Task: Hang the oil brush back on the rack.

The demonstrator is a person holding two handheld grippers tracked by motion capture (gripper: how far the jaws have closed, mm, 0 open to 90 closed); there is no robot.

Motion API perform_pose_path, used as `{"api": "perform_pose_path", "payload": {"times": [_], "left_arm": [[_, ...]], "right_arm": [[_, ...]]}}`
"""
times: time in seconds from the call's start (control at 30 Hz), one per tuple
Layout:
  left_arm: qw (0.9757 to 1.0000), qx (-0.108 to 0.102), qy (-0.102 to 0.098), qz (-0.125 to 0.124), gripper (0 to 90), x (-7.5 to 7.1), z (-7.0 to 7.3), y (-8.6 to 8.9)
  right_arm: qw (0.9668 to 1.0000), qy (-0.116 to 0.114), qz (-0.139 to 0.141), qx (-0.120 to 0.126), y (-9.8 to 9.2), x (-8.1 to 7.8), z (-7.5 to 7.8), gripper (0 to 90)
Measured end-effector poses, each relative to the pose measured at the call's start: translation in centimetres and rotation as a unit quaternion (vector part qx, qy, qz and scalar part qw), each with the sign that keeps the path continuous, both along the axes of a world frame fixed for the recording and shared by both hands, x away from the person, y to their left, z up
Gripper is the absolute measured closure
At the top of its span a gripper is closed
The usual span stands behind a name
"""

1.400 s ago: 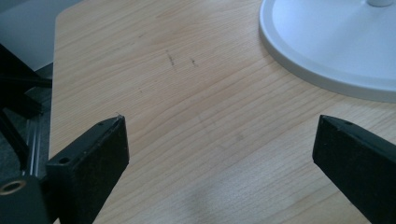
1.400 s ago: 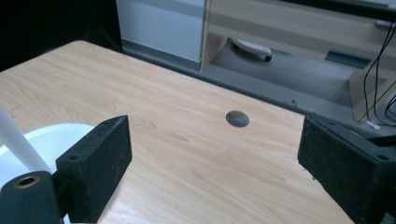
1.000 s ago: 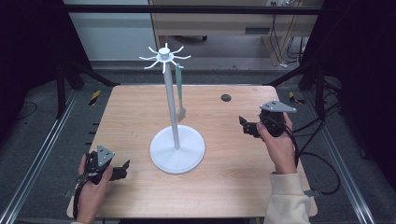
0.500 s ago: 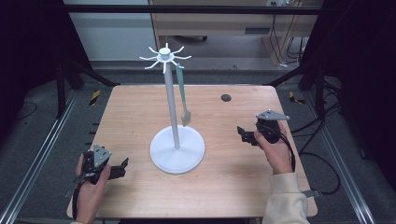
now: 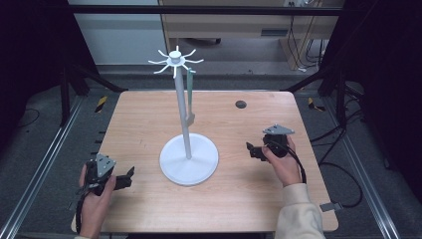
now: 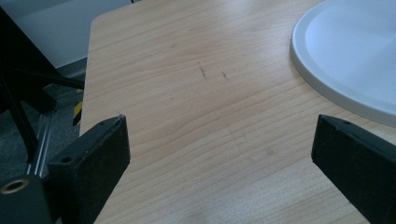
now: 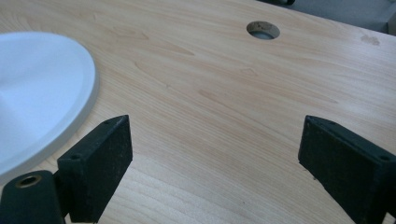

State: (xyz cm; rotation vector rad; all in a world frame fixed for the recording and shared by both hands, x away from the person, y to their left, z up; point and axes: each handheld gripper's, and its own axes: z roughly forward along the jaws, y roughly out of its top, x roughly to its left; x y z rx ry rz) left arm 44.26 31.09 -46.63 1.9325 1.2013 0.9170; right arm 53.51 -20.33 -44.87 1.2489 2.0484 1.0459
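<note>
A white stand (image 5: 186, 124) with a round base (image 5: 189, 160) and a crown of hooks (image 5: 175, 60) rises mid-table. A grey-green strip (image 5: 189, 97) hangs from one hook. My left gripper (image 5: 127, 178) rests low at the table's front left, open, with bare wood between its jaws; the base's rim (image 6: 345, 51) lies ahead to its right. My right gripper (image 5: 251, 149) sits right of the base, open and holding nothing, and the base's edge (image 7: 42, 93) shows at its left.
The wooden table (image 5: 149, 119) has a round cable hole (image 5: 241, 104) at the back right, also seen as the hole (image 7: 263, 30) ahead of my right gripper. Black frame posts and metal rails flank the table. Cables trail on the floor at right.
My right gripper has come down toward the table and nearer the person. The left gripper has barely shifted, settling slightly lower.
</note>
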Motion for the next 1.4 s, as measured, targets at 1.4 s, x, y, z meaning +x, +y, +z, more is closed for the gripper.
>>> {"api": "perform_pose_path", "payload": {"times": [1.4], "left_arm": [[0.9992, -0.003, 0.028, -0.028, 3.8, 0.3, -0.6, -1.0]], "right_arm": [[0.9978, 0.004, 0.066, 0.006, 4.7, 0.9, -4.3, 11.1]]}}
